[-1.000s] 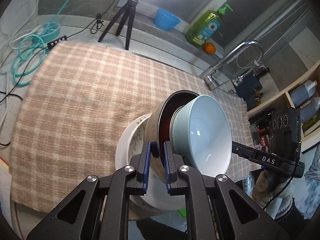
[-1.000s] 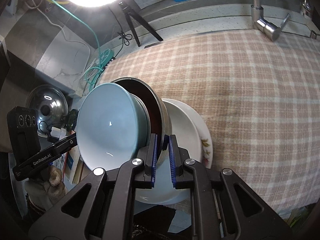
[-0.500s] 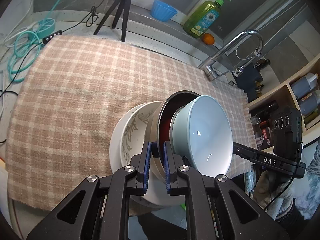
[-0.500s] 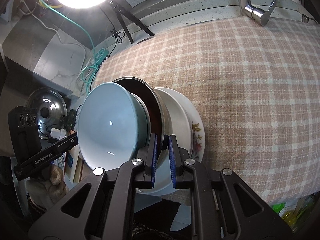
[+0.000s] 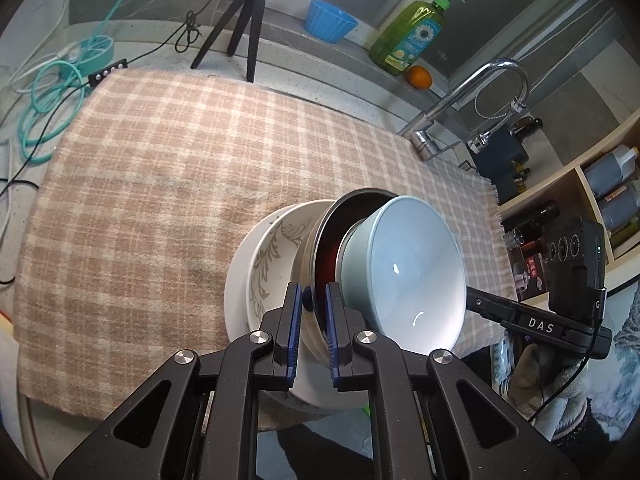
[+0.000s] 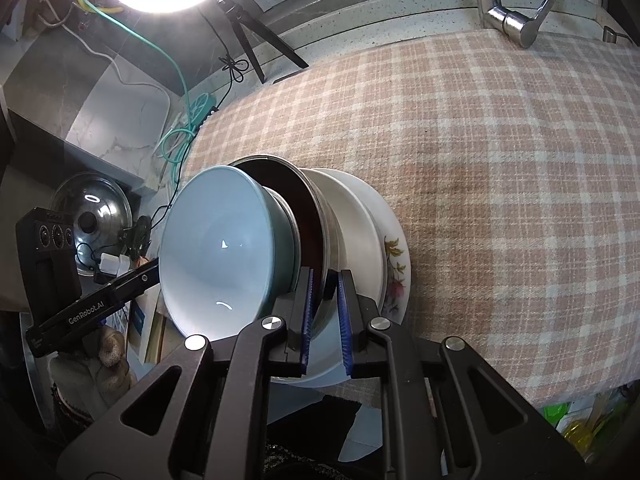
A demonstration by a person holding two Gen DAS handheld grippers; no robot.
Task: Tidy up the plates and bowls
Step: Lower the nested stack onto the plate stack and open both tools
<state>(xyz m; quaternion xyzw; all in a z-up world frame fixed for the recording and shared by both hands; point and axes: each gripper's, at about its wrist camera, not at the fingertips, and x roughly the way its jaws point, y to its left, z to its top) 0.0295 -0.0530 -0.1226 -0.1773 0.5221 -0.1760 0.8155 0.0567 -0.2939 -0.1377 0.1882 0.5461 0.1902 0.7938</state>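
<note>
Both grippers were clamped on the rim of one steel bowl (image 5: 320,248), dark red-brown inside: left gripper (image 5: 313,320) on one side, right gripper (image 6: 324,312) on the opposite side. A glossy pale blue bowl (image 5: 408,268) sat nested in it. The pair hung tilted just over a white bowl (image 5: 272,256) with a grey leaf pattern, stacked on a floral-edged plate (image 6: 396,268), near the front edge of the checked cloth (image 5: 160,184).

Pale blue bowl (image 5: 412,268), beige plaid cloth (image 5: 168,184)
</note>
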